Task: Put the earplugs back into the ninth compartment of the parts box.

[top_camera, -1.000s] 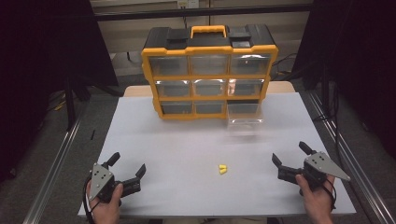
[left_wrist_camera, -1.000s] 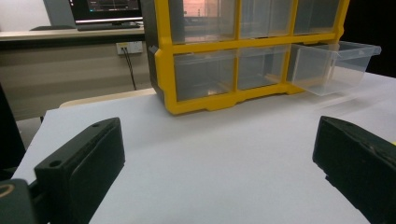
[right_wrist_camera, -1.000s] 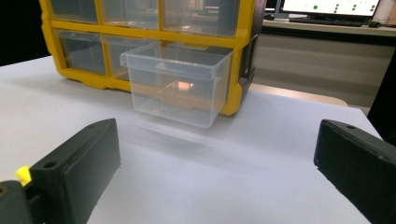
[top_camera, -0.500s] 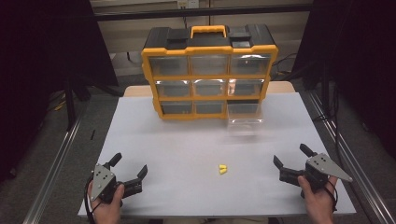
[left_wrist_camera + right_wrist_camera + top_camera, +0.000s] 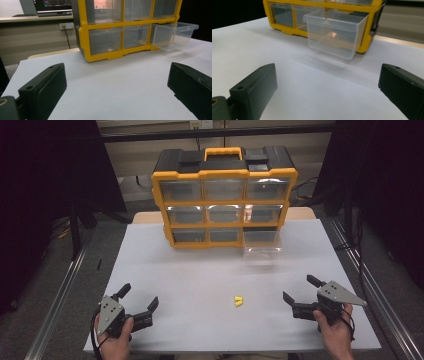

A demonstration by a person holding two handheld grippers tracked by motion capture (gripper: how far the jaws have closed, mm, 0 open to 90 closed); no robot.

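Two grippers, left gripper [image 5: 139, 303] and right gripper [image 5: 299, 289], parked low at the near edge of the white table [image 5: 200, 275], one at each corner, jaws spread wide and gripping nothing. Probably held back like this to leave the middle open. Between them, nearer the right one and well apart from both, a small yellow piece [image 5: 238, 301] lying loose on the sheet (too small to say what kind of part). Farther back, a yellow organizer [image 5: 223, 195] standing upright, handle on top, three rows of clear drawers facing the person. Bottom-right clear drawer [image 5: 261, 243] pulled far out, overhanging the table just above its surface, empty as far as can be told; likely left open as the place for the yellow piece. Seen large and straight ahead from the right gripper view [image 5: 335, 33], off to the right from the left gripper view [image 5: 173, 35], so better lined up for the right hand.
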